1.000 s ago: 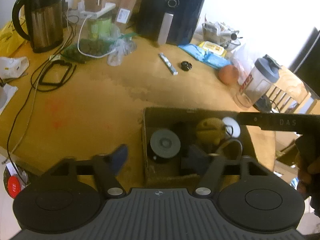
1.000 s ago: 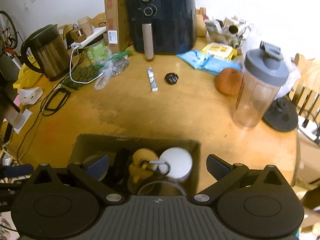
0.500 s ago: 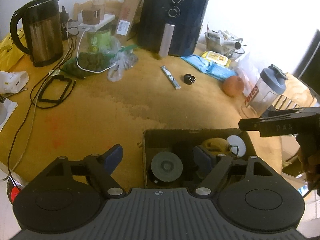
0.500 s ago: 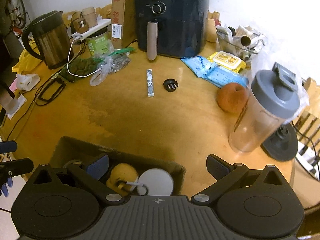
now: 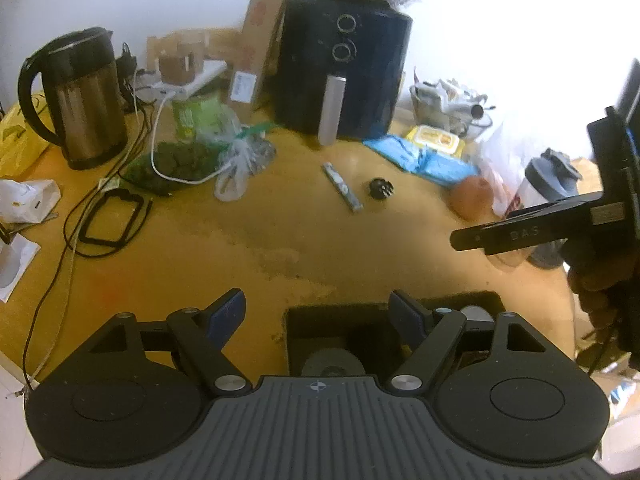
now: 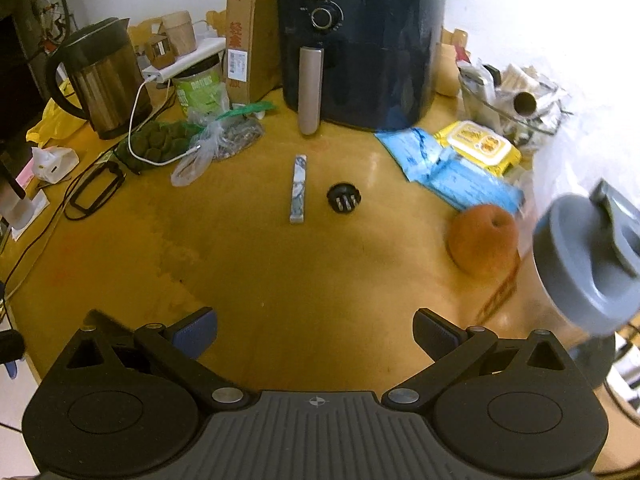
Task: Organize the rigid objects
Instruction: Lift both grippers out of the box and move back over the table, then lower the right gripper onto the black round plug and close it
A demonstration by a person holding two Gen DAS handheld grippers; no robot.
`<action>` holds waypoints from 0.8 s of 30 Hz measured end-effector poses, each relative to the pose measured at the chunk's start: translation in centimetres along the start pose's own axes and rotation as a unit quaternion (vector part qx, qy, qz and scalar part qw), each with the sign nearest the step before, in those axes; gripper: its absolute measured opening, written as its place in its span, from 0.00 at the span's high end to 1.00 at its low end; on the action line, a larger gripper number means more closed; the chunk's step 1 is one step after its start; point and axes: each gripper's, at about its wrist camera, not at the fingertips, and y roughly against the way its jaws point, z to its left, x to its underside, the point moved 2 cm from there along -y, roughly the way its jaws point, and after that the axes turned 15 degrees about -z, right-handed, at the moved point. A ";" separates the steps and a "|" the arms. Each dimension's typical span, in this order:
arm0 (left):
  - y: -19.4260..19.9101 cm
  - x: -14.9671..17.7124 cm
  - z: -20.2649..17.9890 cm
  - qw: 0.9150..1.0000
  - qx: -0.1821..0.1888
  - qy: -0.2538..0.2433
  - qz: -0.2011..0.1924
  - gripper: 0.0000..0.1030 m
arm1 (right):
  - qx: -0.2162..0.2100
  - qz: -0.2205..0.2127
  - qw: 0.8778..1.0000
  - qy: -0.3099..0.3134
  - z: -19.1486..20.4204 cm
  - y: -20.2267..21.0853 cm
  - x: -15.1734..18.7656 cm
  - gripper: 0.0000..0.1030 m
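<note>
A dark cardboard box sits at the table's near edge, with a grey round lid and a white disc showing inside. My left gripper hovers open over the box's left rim, nothing between its fingers. My right gripper is open above bare tabletop; only a corner of the box shows at its left. One of its fingers reaches in from the right in the left wrist view. Farther off lie a thin patterned stick, a black round plug, an orange fruit and a grey-lidded shaker bottle.
At the back stand a dark air fryer, a steel kettle, a green jar and an upright carton. Bags, cables and a black frame crowd the left. Blue and yellow packets lie at the right.
The right gripper has moved forward and right, off the box and toward the shaker bottle and fruit. The left gripper has lifted and tilted up slightly, so the box has sunk in its view.
</note>
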 end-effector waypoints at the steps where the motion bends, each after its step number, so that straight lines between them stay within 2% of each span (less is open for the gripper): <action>1: 0.0 0.0 -0.1 1.000 -0.001 -0.001 -0.001 0.24 | -0.001 -0.001 1.000 0.001 -0.1 -0.3 -0.2 0.00; 12: 0.3 0.6 0.7 1.000 -0.022 0.015 0.014 0.24 | -0.018 -0.024 0.999 0.018 -0.8 -4.8 -1.3 0.01; 15: 0.4 0.8 1.0 0.999 -0.029 0.021 0.017 0.24 | -0.020 -0.025 0.999 0.024 -1.0 -6.4 -1.5 0.10; 18: 0.3 1.1 1.2 0.999 -0.038 0.032 0.023 0.24 | -0.021 -0.031 0.999 0.035 -1.2 -7.9 -1.7 0.10; 24: 0.6 1.3 1.4 0.997 -0.051 0.042 0.030 0.24 | -0.014 -0.037 0.998 0.049 -1.7 -11.5 -1.7 0.18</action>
